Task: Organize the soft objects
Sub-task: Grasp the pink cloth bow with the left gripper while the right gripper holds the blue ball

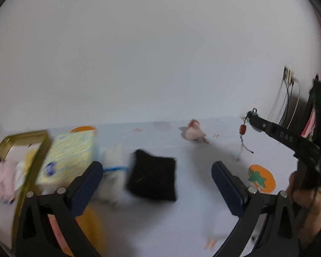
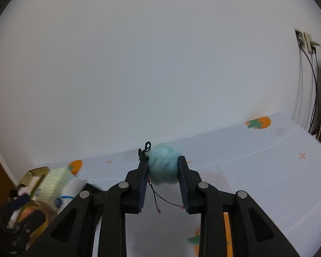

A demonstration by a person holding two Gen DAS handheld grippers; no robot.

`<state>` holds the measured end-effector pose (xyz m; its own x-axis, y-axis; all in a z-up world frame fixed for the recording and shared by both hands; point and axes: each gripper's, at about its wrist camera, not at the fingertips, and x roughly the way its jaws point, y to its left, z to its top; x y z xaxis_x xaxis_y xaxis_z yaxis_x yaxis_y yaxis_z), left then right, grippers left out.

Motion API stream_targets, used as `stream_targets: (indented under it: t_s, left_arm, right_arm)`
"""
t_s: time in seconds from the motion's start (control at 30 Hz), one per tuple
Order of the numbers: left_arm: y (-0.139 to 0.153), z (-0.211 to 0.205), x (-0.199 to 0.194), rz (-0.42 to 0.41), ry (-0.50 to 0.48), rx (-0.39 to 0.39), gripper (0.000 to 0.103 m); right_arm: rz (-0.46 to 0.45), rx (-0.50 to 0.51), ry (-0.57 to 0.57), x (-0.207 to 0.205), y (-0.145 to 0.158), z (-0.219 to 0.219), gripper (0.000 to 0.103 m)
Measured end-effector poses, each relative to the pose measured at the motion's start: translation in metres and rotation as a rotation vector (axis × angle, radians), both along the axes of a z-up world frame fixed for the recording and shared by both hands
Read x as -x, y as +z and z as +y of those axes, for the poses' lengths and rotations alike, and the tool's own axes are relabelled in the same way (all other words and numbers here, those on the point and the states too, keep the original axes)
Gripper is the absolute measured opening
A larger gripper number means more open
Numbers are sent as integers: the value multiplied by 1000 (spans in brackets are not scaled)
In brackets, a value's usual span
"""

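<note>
Pompom [image 2: 163, 167] sits squeezed in right claw [image 2: 163, 184], clasp end up-left, cords down.

gold tin [image 1: 27, 137]: glossy metal | black pad [image 1: 153, 176]: rough, fibrous | blue ball [image 2: 163, 167]: fuzzy plush | tablecloth [image 2: 256, 171]: smooth, matt

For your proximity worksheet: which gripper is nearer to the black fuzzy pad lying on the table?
Left. The left gripper stands open with the black fuzzy pad just ahead between its fingers. The right gripper, shut on a blue plush ball, is raised off to the pad's right.
</note>
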<state>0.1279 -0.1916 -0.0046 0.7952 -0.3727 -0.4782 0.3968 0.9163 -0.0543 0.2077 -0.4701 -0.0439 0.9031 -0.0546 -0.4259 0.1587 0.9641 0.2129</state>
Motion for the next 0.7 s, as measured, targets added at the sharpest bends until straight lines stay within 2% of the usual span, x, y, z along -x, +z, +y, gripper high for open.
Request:
stream_targets:
  t_s: [0.1, 0.23, 0.43, 0.5, 0.6, 0.7]
  left_arm:
    - [-6, -35, -19, 15, 9, -32, 103]
    - [-13, -69, -43, 49, 27, -14, 103]
    - [-12, -109, -74, 40, 48, -32, 103]
    - [-11, -127, -86, 25, 56, -63, 103]
    - [-15, -149, -104, 21, 72, -111, 99]
    - [-23, -170, -124, 48, 80, -160, 86]
  right_arm:
    - [-6, 25, -16, -7, -3, -16, 29]
    - [-10, 129, -87, -20, -7, -39, 29]
    - [11, 134, -122, -53, -13, -80, 29]
    - [24, 118, -110, -60, -15, -85, 29]
    - [23, 110, -107, -63, -14, -87, 29]
    - [16, 109, -114, -61, -13, -86, 29]
